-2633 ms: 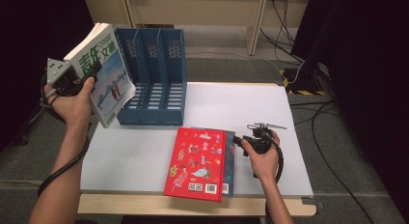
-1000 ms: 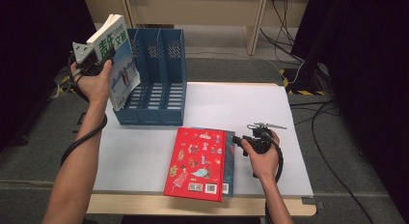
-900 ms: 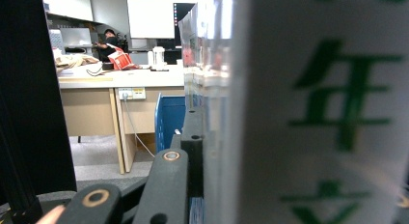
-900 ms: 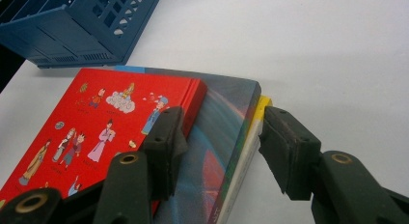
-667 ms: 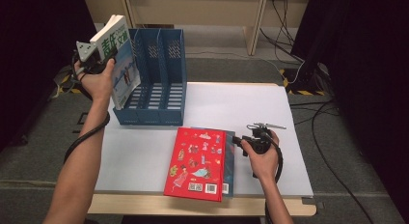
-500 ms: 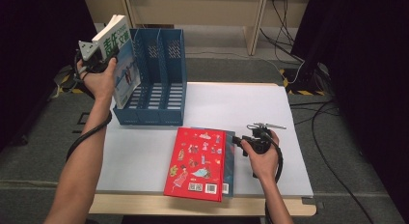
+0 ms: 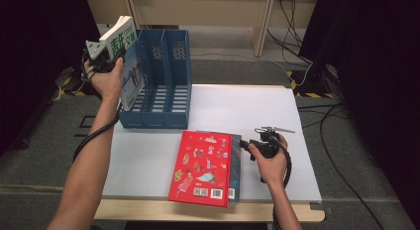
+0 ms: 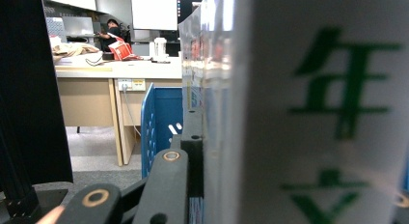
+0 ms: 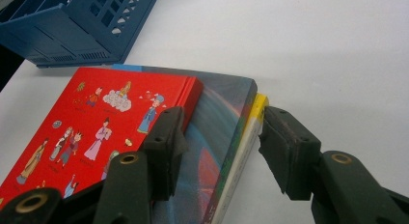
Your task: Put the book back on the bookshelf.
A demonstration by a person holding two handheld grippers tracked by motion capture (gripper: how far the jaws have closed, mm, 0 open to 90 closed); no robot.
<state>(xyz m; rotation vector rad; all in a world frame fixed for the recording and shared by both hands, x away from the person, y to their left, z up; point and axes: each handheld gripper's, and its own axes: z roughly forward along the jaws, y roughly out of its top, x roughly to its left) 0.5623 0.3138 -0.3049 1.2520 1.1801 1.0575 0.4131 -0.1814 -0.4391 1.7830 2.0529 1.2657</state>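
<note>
A white book with green characters (image 7: 130, 66) hangs upright over the leftmost slot of the blue file holder (image 7: 163, 86), my left gripper (image 7: 110, 55) shut on it. In the left gripper view its spine (image 8: 313, 113) stands close at the right, one finger (image 8: 185, 156) pressed against it, the holder (image 8: 161, 122) behind. A red book (image 7: 203, 165) lies on a dark book (image 7: 236, 160) at the table's front. My right gripper (image 9: 222, 142) stands open at the stack's right edge, one jaw over the red book (image 9: 96, 118), the other beside a yellow-edged book (image 9: 255, 113).
The white table (image 7: 237, 106) has bare room behind and to the right of the stack. Cables (image 7: 317, 81) trail on the floor at the back right. Dark curtains hang on both sides. A desk (image 8: 96, 69) with clutter stands far off.
My left hand has turned the white book upright and carried it right and slightly down, over the file holder's left slot. The right gripper and the book stack have not moved.
</note>
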